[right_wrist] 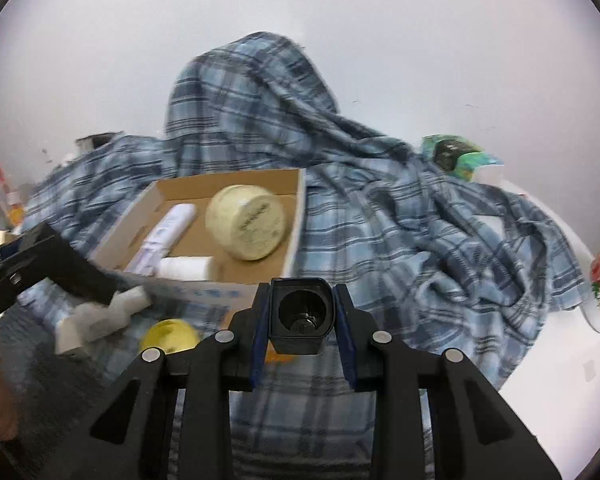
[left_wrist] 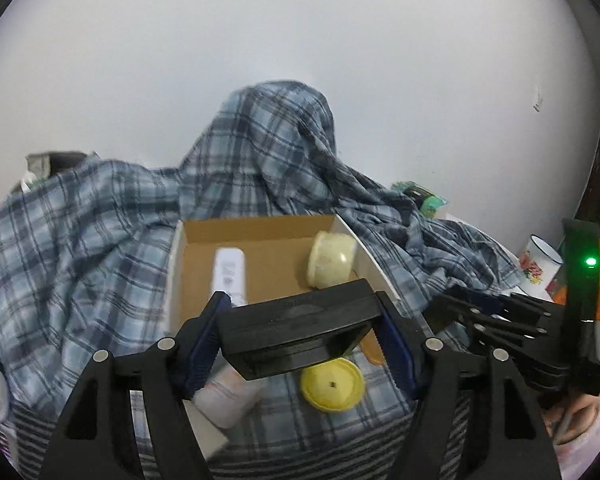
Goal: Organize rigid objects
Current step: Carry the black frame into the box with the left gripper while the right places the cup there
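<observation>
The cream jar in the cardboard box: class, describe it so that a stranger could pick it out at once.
Find the open cardboard box resting on the blue plaid cloth. In its right part, by the right wall, the cream jar lies on its side, round end toward the right wrist camera. It is squat and pale yellow, unlike the slim white tube to its left.

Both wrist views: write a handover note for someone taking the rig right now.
Left gripper: shut on a flat black case, held above the box's near edge.
Right gripper: shut on a small black cup-shaped part.
Cardboard box on the plaid blanket already holds a cream jar on its side and a white tube.
Left outside: yellow lid and white bottle in front of the box. Probably box both held pieces next.
</observation>
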